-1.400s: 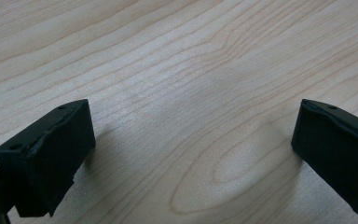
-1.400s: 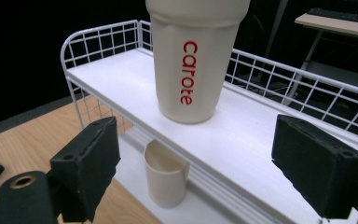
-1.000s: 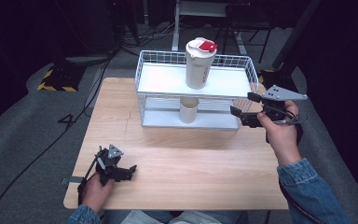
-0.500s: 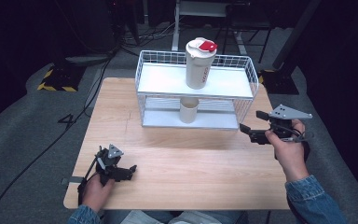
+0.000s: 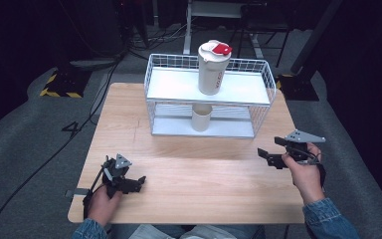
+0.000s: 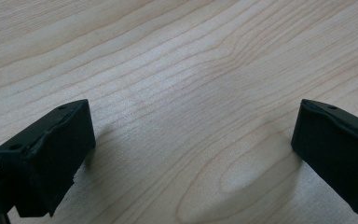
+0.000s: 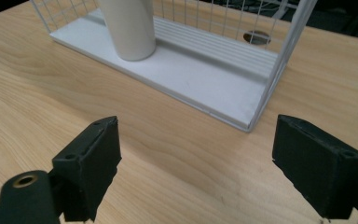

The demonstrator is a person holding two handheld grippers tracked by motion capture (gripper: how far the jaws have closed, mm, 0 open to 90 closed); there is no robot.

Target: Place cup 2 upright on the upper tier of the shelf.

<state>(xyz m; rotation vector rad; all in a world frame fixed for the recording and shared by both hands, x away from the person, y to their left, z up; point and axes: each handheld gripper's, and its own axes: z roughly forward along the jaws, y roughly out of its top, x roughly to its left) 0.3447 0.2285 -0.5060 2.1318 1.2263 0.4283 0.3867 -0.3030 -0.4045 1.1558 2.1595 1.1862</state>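
Though near right claw (image 5: 267, 157), cup (image 5: 201, 117) apart.

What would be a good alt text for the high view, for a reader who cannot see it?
A white wire rack stands on a wooden table, with a tall red-lidded bottle on its upper shelf and a white cup below. Nearer the camera, a person's hands hold the left claw and right claw, both empty.

My pale wooden bench (image 5: 189, 189) stands on a grey floor mat (image 5: 30, 149). A painted number 4 (image 5: 72, 129) lies on the mat just off the bench's left edge. Past the bench's far left corner sits a yellow-and-black striped block (image 5: 58, 85), and behind the bench's far edge rises a white stand leg (image 5: 186, 30) among dark cables (image 5: 144, 37).
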